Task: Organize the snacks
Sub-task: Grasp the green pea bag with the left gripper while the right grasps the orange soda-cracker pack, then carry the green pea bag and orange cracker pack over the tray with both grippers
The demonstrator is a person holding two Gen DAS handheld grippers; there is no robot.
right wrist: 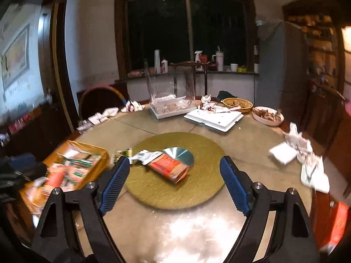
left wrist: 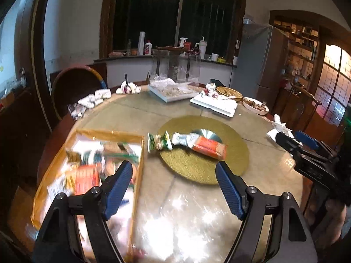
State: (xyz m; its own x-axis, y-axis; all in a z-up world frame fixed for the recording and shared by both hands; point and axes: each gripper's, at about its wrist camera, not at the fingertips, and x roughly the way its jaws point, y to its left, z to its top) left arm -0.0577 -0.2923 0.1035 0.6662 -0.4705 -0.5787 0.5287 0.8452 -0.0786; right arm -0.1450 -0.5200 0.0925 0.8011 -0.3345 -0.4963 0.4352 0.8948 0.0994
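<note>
While orange snack pack [right wrist: 170,169] lies on gold mat [right wrist: 197,188], both hand-held grippers [left wrist: 174,188] [right wrist: 175,183] gape wide, empty.

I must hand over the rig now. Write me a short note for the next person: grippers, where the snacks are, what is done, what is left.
Left gripper: open, holding nothing, above the table between the box and the mat.
Right gripper: open, holding nothing, facing the mat.
Yellow box at the left of the table: already holds several snack packets.
Gold round mat: an orange packet with a torn silver end lies on it, partly over a silver disc.
Green packet: at the mat's left edge, near the box.
Left to do: move the orange and green packets into the box.
</note>
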